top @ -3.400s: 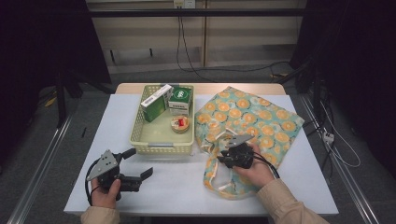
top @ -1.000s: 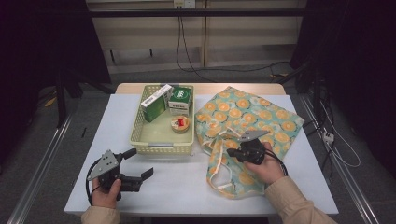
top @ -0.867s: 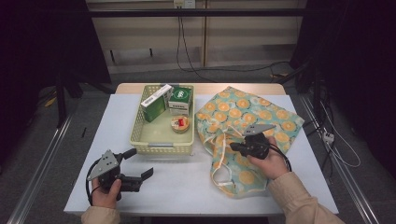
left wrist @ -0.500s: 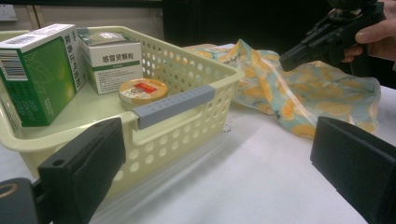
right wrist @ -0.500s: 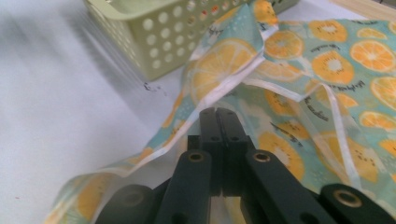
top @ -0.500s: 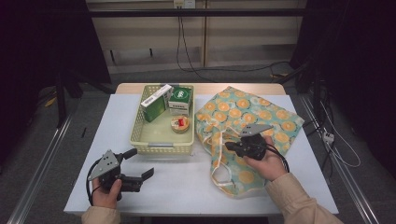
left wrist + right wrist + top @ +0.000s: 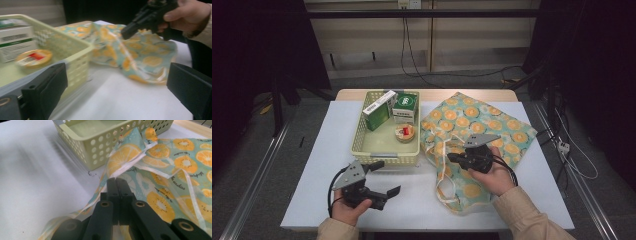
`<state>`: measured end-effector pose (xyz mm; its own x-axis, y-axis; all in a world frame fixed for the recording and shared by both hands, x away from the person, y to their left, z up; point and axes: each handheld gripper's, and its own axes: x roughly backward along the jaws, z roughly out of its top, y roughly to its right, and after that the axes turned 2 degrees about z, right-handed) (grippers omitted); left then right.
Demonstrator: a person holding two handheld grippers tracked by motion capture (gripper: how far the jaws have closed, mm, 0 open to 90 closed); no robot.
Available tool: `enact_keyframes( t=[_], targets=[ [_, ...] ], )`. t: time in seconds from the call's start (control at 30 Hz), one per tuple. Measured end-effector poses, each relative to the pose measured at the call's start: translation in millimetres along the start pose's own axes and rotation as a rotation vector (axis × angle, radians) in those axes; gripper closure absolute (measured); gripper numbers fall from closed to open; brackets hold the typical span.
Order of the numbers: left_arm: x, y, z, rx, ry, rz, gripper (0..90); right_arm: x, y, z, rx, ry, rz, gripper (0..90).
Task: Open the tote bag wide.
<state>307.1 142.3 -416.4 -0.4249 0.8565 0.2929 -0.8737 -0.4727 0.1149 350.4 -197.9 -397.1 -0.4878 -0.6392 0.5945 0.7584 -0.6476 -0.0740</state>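
On the right half of the table, the orange-print cloth bag [image 7: 472, 145] lies rumpled beside the basket [image 7: 384, 156], its edge pinched in the closed right gripper [image 7: 117, 182]. A hard tug could likely slip the thin hem free; the left gripper [image 7: 384, 177] waits wide open, near-left.

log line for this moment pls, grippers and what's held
right gripper: shut on cloth bag, edge lifted | left gripper: open, holding nothing, near basket | basket: boxes, round tin
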Motion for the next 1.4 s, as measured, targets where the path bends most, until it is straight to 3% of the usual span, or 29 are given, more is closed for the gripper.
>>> enact_keyframes(
  t=[0.17,0.3,0.53,0.63,0.67,0.7,0.87,0.97,1.13,1.27,1.33,1.4],
  targets=[
    [-34.1,19.2,2.9,0.002,-0.045,-0.067,3.5,-1.4,-2.0,2.2,-0.004,0.011,0.009,90.0],
    [-53.0,26.4,3.5,-0.007,-0.075,-0.084,4.1,2.0,-1.4,5.4,-0.012,0.040,0.007,90.0],
    [-72.8,27.6,0.4,-0.009,-0.112,-0.063,13.1,11.7,2.7,16.3,-0.018,0.070,-0.010,90.0],
    [-78.2,28.8,-1.0,-0.045,-0.138,-0.045,25.1,11.2,1.6,18.4,-0.013,0.068,-0.006,90.0],
    [-81.1,28.7,-1.8,-0.040,-0.151,-0.041,29.8,10.4,1.4,18.7,-0.012,0.068,-0.004,90.0],
    [-84.4,28.3,-2.9,-0.022,-0.165,-0.031,28.2,9.5,0.8,19.0,-0.012,0.065,-0.001,90.0],
    [-100.4,24.2,-6.8,-0.010,-0.222,0.023,25.2,4.2,-1.7,19.5,-0.006,0.050,0.008,90.0],
    [-110.6,24.3,-7.8,0.009,-0.257,0.027,25.3,2.6,-1.4,19.7,-0.008,0.049,0.008,90.0],
    [-124.5,26.6,-9.4,-0.017,-0.336,0.053,42.0,3.1,1.6,18.7,-0.012,0.038,0.001,90.0],
    [-125.6,27.1,-9.6,-0.009,-0.360,0.050,76.5,2.4,3.2,12.9,-0.019,0.015,-0.007,90.0],
    [-125.2,26.9,-10.2,-0.007,-0.369,0.044,89.2,-2.1,-0.2,5.5,-0.010,-0.027,-0.015,74.6],
    [-122.8,26.8,-9.3,-0.006,-0.380,0.045,90.0,-9.5,-3.1,-5.9,-0.009,-0.067,-0.017,70.9]
  ],
)
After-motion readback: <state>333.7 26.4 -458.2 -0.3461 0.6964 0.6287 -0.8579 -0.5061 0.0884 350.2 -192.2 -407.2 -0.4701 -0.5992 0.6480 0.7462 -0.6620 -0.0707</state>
